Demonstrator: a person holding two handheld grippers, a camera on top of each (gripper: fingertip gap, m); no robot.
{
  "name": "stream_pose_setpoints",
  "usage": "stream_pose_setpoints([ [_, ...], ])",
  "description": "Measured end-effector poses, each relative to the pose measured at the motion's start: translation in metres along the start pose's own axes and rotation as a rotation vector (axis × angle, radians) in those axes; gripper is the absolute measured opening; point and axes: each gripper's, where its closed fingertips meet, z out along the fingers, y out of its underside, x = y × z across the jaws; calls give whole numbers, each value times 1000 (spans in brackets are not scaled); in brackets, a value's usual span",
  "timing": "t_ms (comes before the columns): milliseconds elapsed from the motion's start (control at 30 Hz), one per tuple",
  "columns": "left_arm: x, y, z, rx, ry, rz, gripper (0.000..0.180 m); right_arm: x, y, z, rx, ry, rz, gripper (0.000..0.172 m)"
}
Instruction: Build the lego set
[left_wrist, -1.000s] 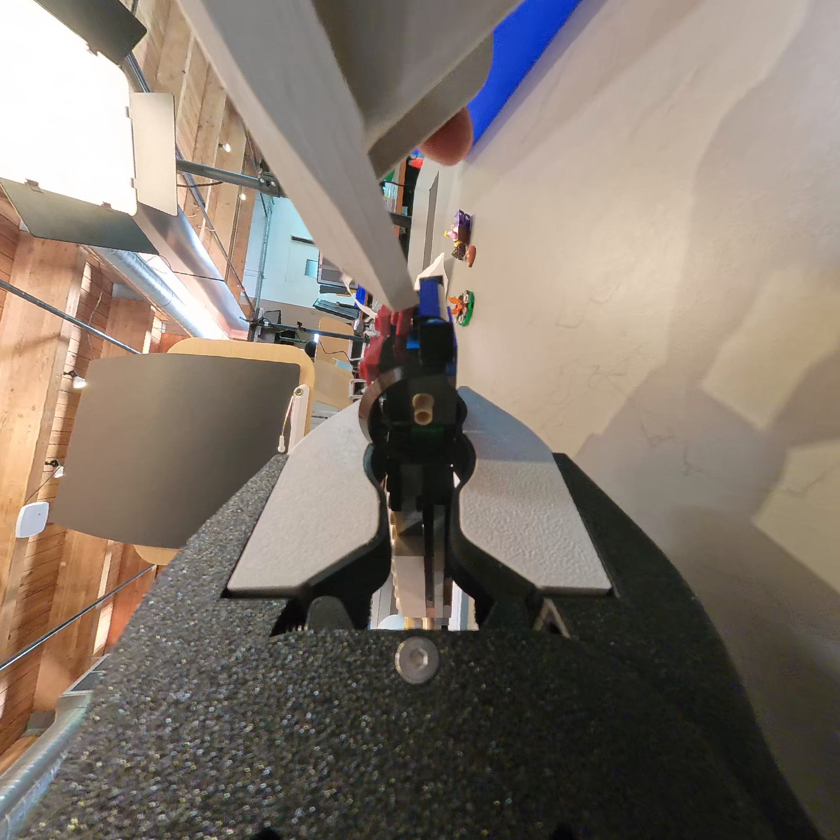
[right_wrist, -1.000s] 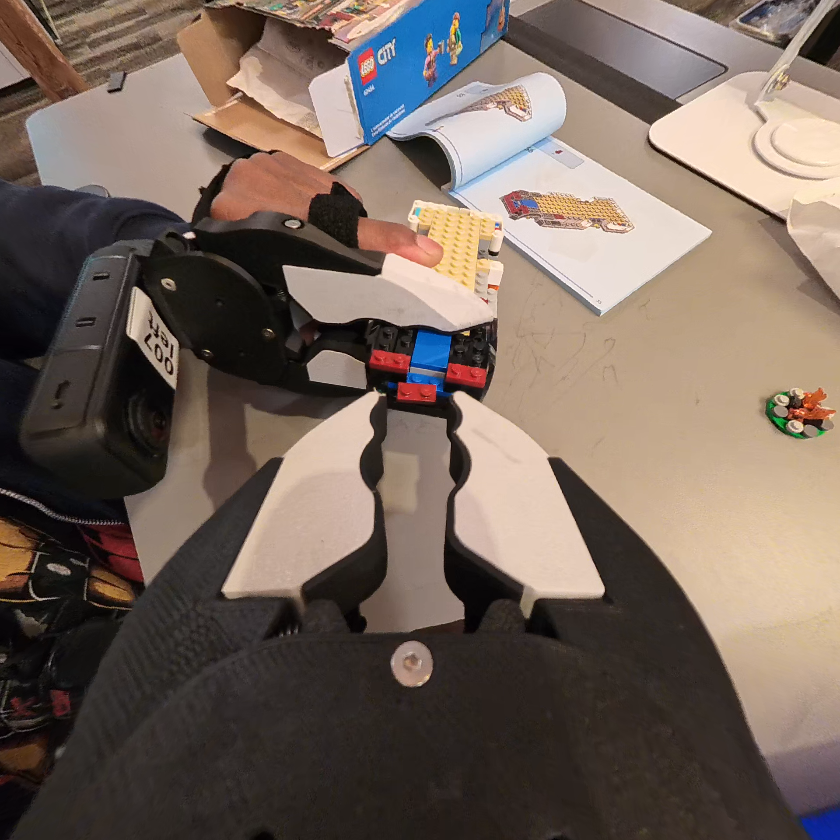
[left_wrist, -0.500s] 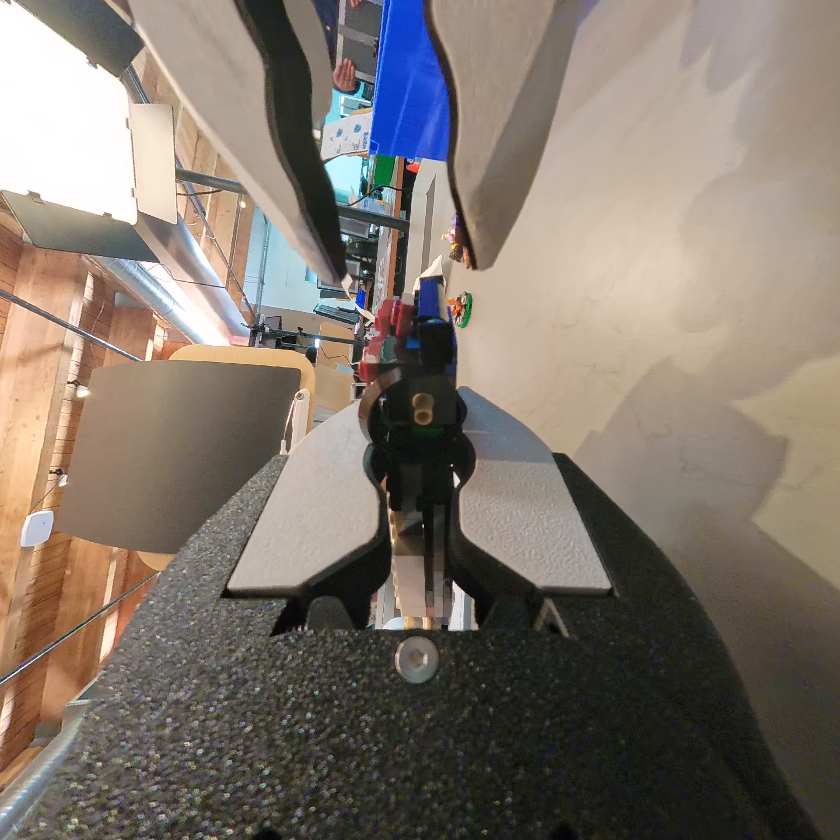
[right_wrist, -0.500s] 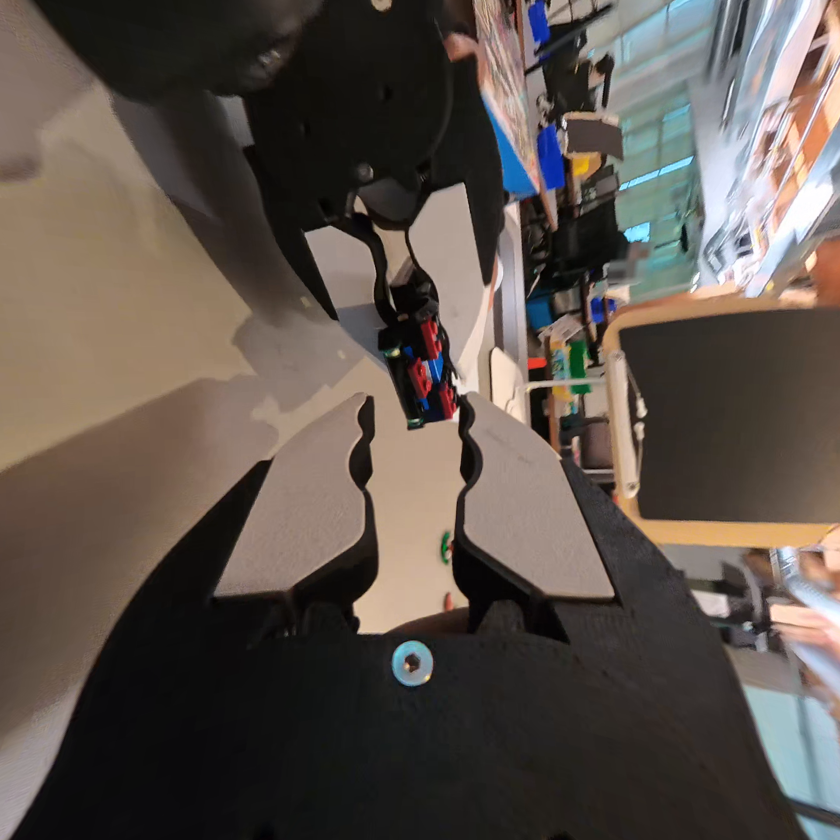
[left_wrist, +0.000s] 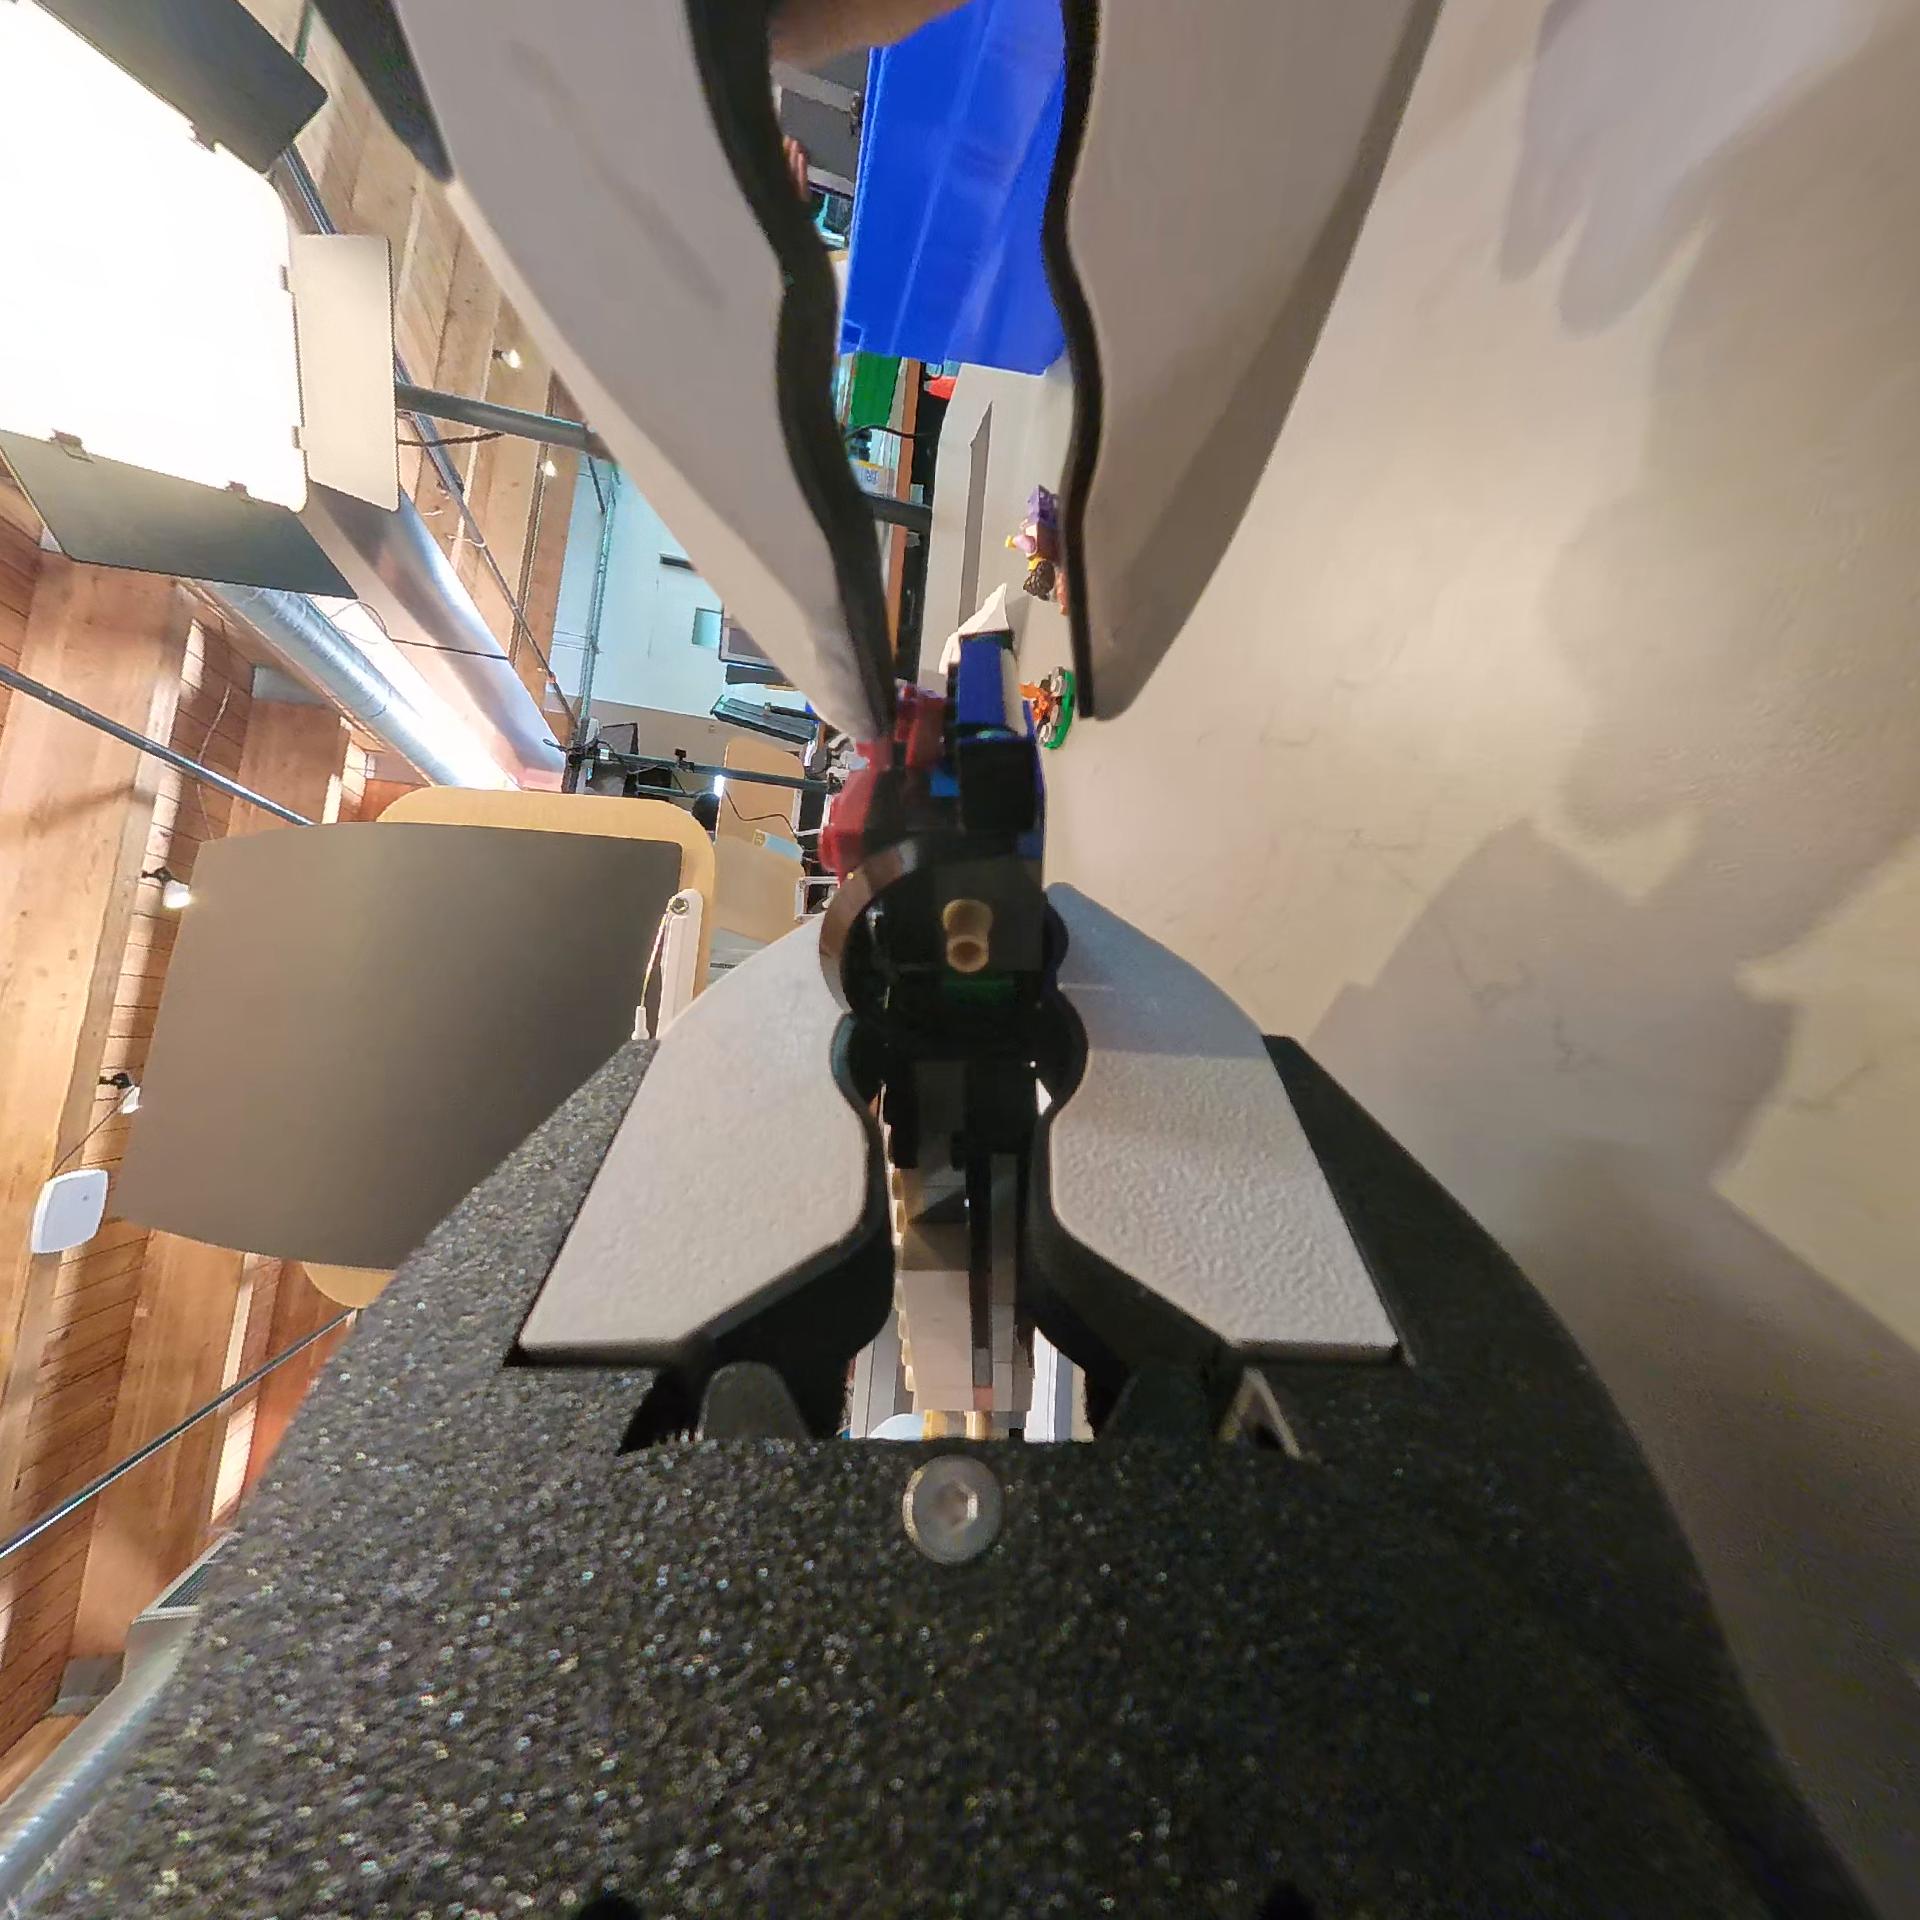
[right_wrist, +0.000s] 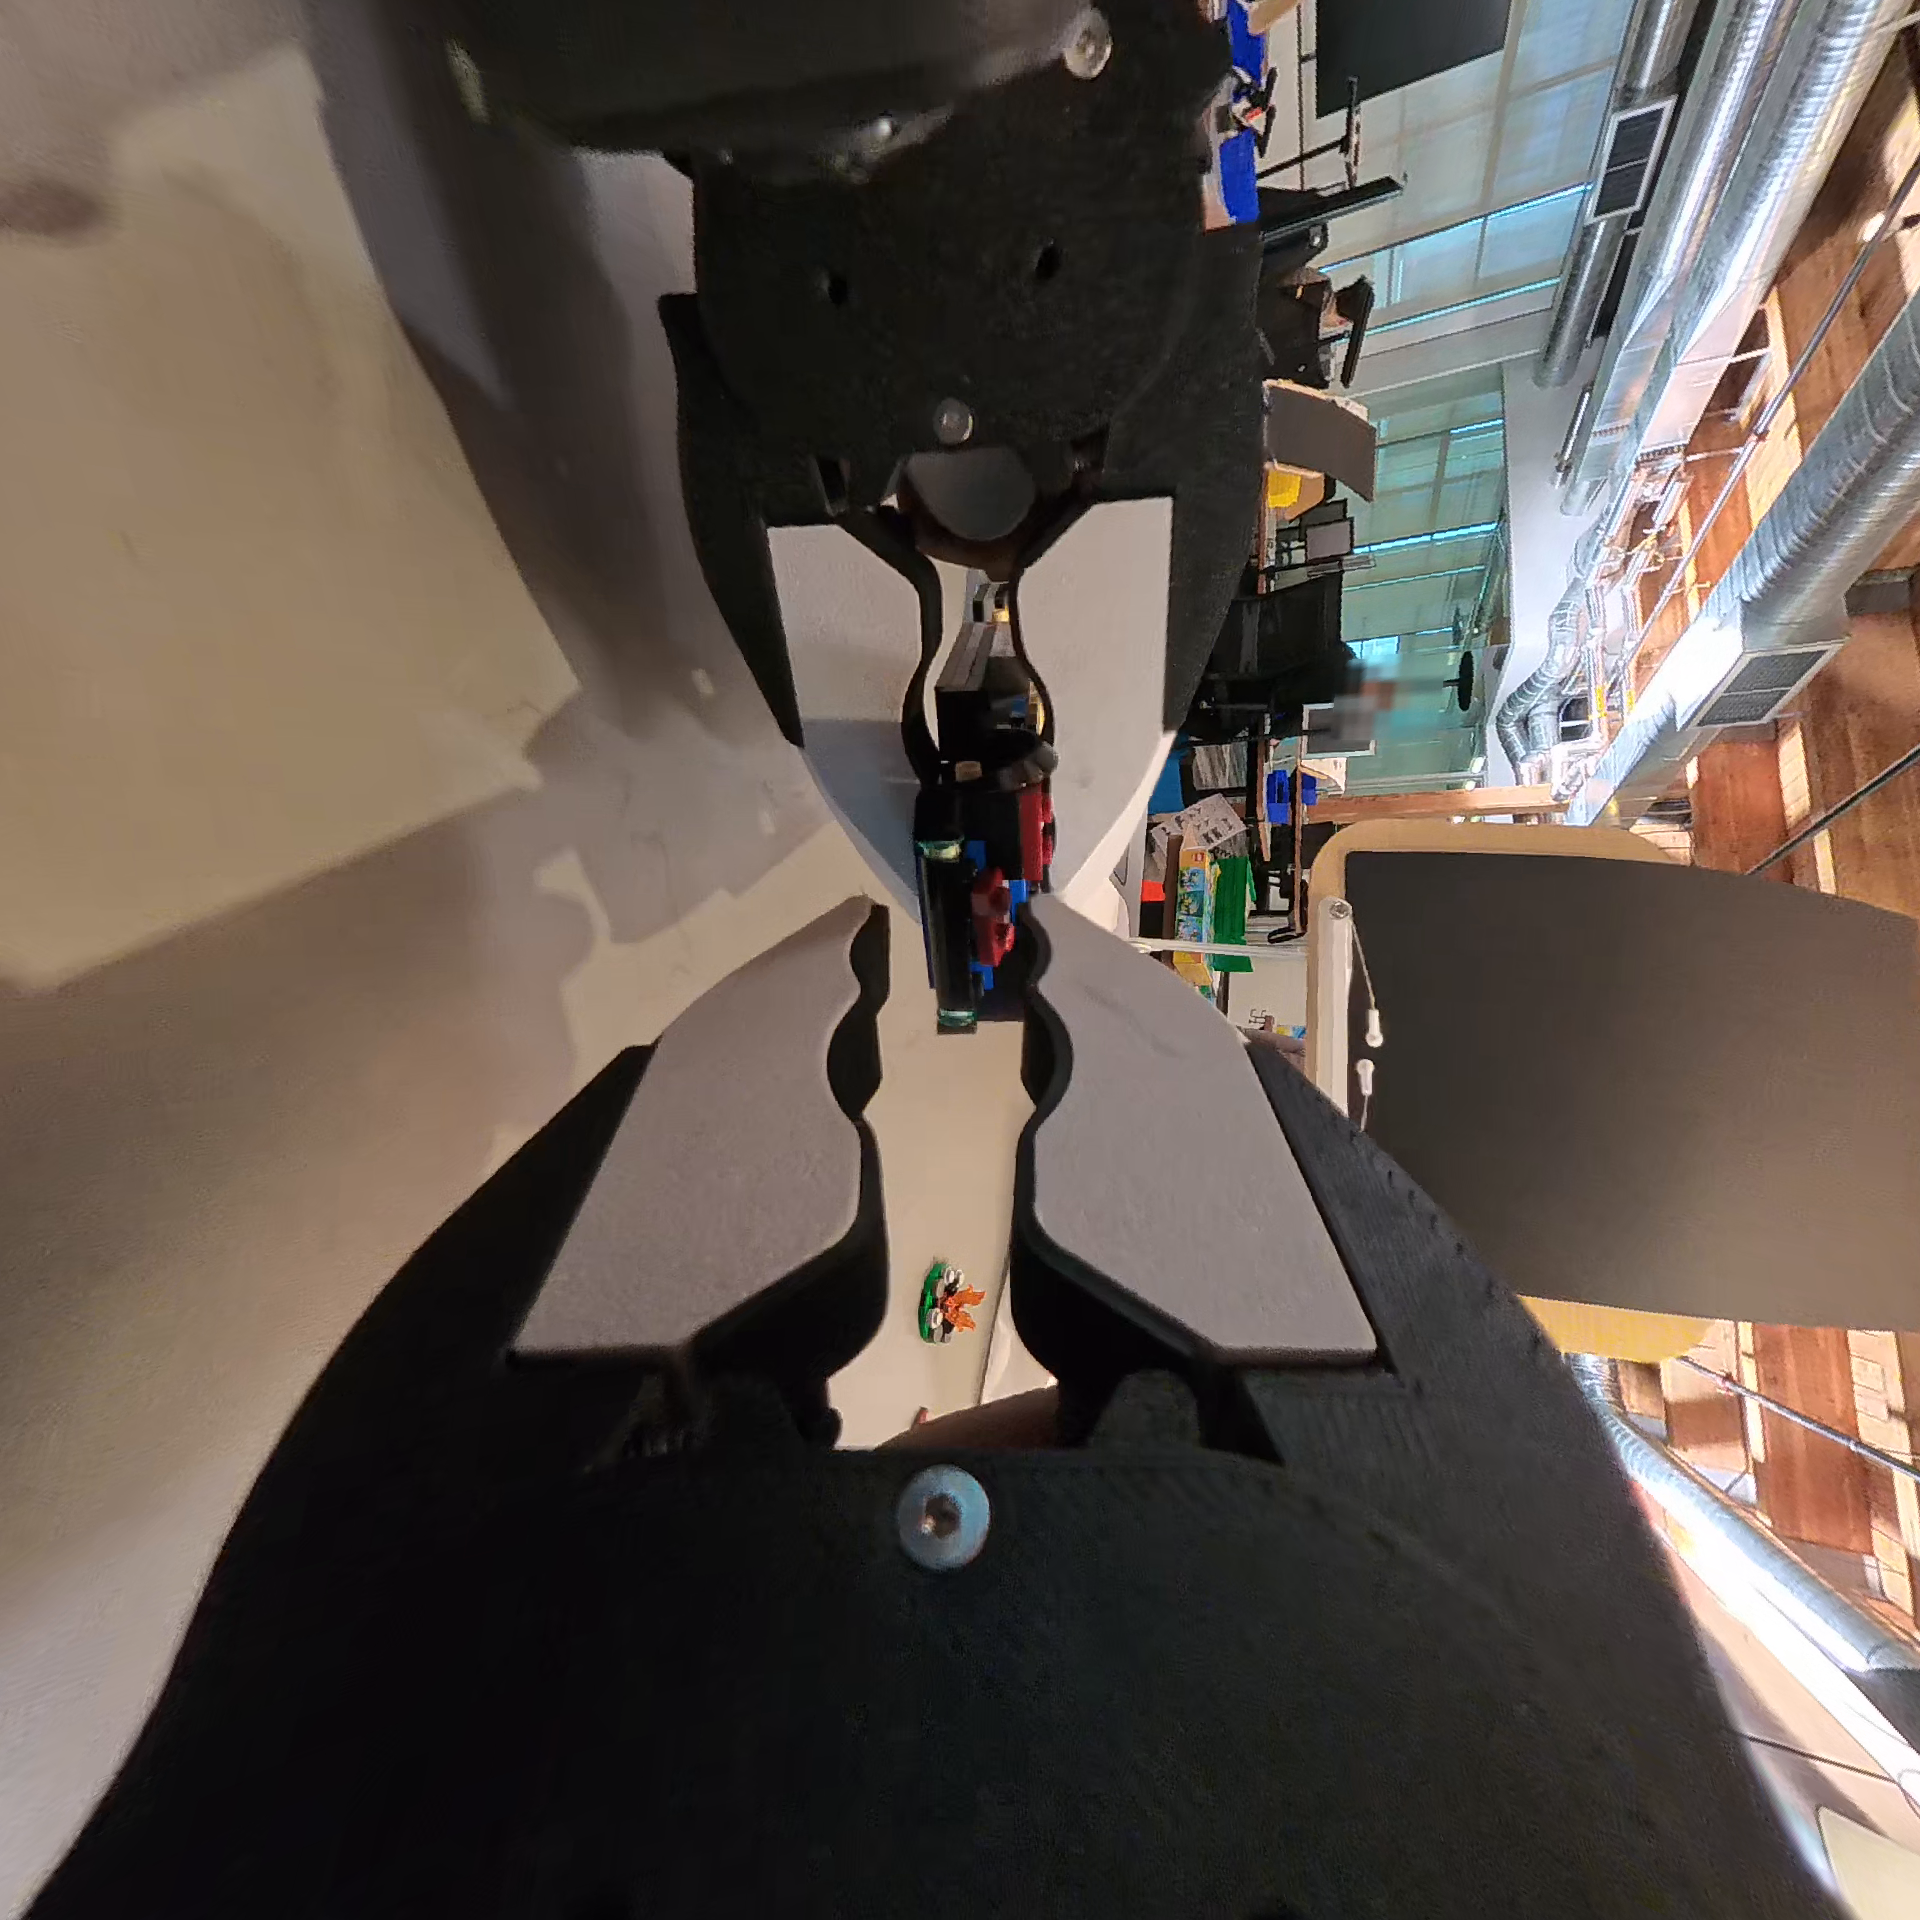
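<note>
My left gripper (left_wrist: 951, 935) is shut on a toy brick model (left_wrist: 966, 831) of black, red and blue bricks on a tan plate, held on edge just above the grey table (left_wrist: 1507, 623). The right wrist view shows it from the front, the left gripper (right_wrist: 982, 727) clamping the model (right_wrist: 977, 894). My right gripper (right_wrist: 956, 920) straddles the model's free end. One of its fingertips (right_wrist: 1044, 925) touches the red bricks. The other fingertip (right_wrist: 868, 925) stands a little off the black side, so it is open. Its fingers (left_wrist: 831, 644) hang from the top of the left wrist view.
A small green round piece with orange parts (left_wrist: 1049, 707) lies on the table beyond the model, also seen between my right fingers (right_wrist: 951, 1299). Small purple and brown figures (left_wrist: 1039, 540) stand farther off. A chair with a black back (right_wrist: 1610, 1091) stands beside the table.
My right gripper turned onto its side and moved onto the model's end. Its jaws opened wider, then narrowed around the red bricks. My left gripper kept its hold and stayed put.
</note>
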Motion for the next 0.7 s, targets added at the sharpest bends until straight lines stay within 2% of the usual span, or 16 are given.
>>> stream_pose_setpoints([
  [133,1,0,-1,1,2,4,26,3,1,2,-25,16,-17,16],
  [700,-5,1,-1,-25,-34,25,26,4,5,3,-115,20,-53,14],
])
